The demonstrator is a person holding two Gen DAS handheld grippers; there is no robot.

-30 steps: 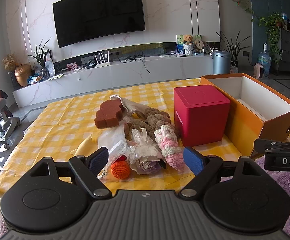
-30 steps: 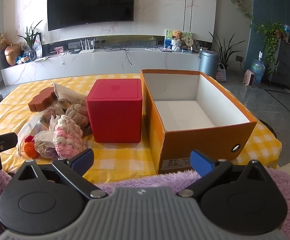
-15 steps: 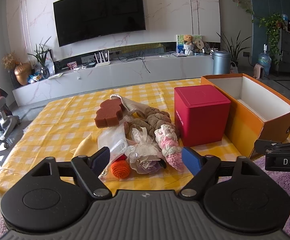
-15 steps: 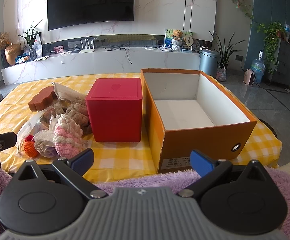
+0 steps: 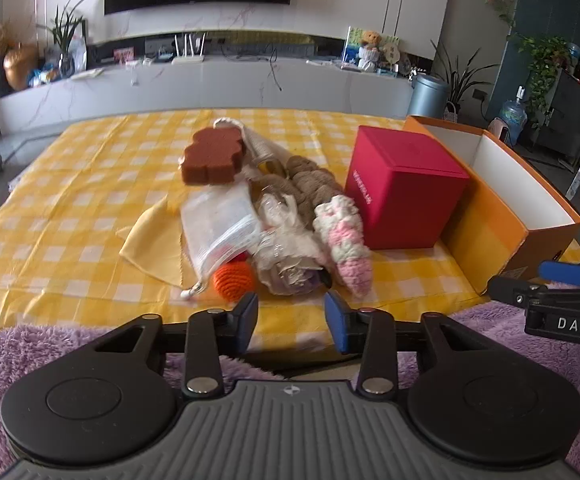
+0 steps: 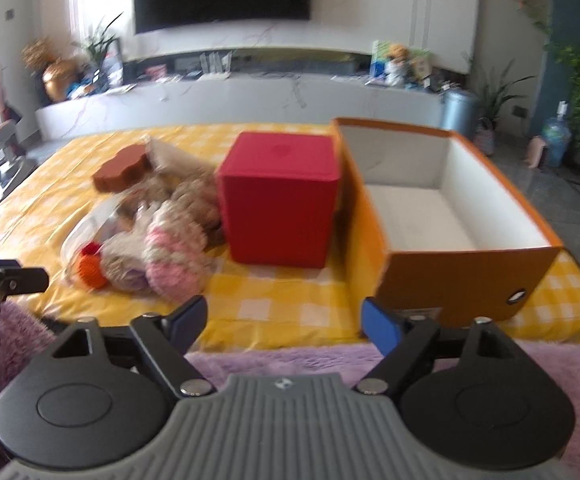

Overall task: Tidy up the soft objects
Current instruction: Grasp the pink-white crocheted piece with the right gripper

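A heap of soft things lies on the yellow checked tablecloth: a brown sponge, a clear plastic bag, an orange crochet ball, a gauze pouch, brown yarn and a pink-and-white crochet piece. My left gripper hovers just short of the ball and pouch; its jaws are closing on nothing. The right gripper hangs over the table's near edge, jaws also closing, empty. An empty orange box stands at the right.
A red cube box stands between the heap and the orange box. A purple fluffy blanket lies along the near table edge under both grippers. A TV wall, a low cabinet and plants fill the background.
The left gripper moved forward and tilted down toward the heap, and its jaws narrowed a lot. The right gripper's jaws narrowed somewhat; its view shifted slightly and blurred.
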